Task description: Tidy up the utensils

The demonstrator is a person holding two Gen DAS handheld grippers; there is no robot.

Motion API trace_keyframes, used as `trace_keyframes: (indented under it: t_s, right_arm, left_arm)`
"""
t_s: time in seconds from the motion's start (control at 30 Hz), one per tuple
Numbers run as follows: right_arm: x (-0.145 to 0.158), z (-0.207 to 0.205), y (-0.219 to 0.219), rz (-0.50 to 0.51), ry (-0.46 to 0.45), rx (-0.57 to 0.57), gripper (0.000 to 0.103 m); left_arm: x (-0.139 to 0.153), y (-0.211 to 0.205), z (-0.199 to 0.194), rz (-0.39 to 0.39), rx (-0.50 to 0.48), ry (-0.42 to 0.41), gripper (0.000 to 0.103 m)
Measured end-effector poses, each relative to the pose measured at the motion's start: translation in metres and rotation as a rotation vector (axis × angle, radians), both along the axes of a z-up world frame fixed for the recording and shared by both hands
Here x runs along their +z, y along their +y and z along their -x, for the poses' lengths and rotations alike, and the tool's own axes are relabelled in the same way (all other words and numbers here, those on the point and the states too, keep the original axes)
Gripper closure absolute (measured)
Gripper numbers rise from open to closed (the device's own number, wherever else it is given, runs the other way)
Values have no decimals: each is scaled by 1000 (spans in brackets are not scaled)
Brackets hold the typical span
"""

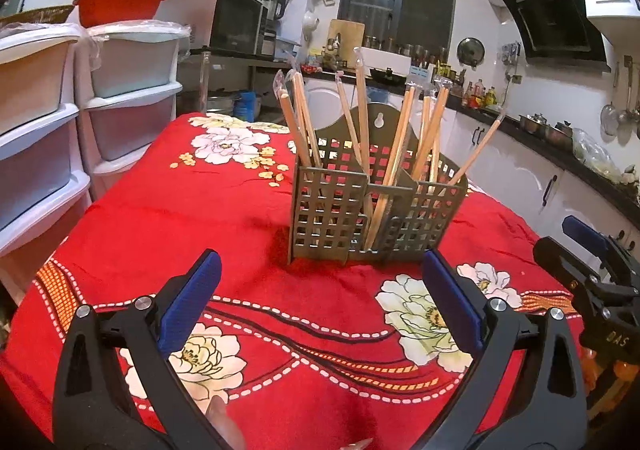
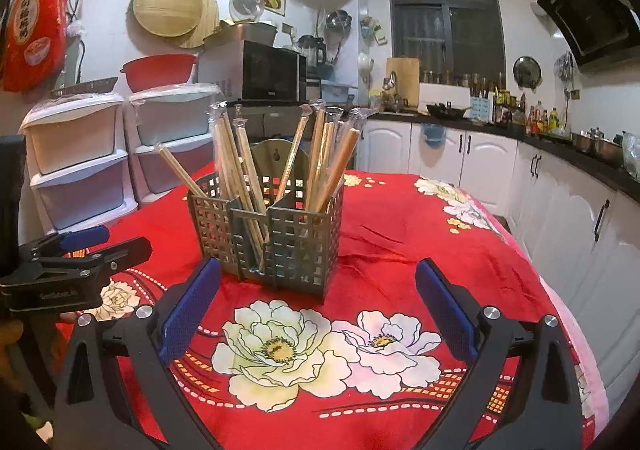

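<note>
The chopsticks (image 1: 362, 130) leaned loosely in the holder (image 1: 376, 206); both tongs, left (image 1: 320, 298) and right (image 2: 316, 306), gaped empty, and a bump could spill them.

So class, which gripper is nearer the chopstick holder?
About equal; the right, if either. The left gripper sits before the holder, slightly to its left; the right gripper sits before it, slightly to its right. Both open, empty.

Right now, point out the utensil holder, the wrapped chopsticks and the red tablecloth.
utensil holder (image 1: 332, 210): left wrist view, on its front left grid wall.
wrapped chopsticks (image 2: 335, 166): right wrist view, on the shaft of one in the right compartment.
red tablecloth (image 2: 420, 234): right wrist view, on bare cloth right of the holder.
</note>
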State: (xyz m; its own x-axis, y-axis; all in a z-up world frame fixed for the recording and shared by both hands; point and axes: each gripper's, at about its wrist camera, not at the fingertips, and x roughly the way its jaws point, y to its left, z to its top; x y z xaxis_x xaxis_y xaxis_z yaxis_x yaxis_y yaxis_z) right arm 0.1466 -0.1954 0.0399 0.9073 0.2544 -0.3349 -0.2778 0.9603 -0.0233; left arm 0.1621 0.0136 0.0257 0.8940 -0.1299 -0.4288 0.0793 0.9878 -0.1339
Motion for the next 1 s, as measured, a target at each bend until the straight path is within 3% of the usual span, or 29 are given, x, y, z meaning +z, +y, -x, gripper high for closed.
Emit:
trace_keyframes:
  t_s: [0.4, 1.0]
  right_arm:
    - [-30, -3, 5, 32, 31, -30, 7]
    - [-33, -8, -3, 4, 62, -42, 7]
  left_arm:
    - [-15, -4, 1, -12, -1, -10, 12]
    - [-19, -7, -1, -38, 12, -2, 11]
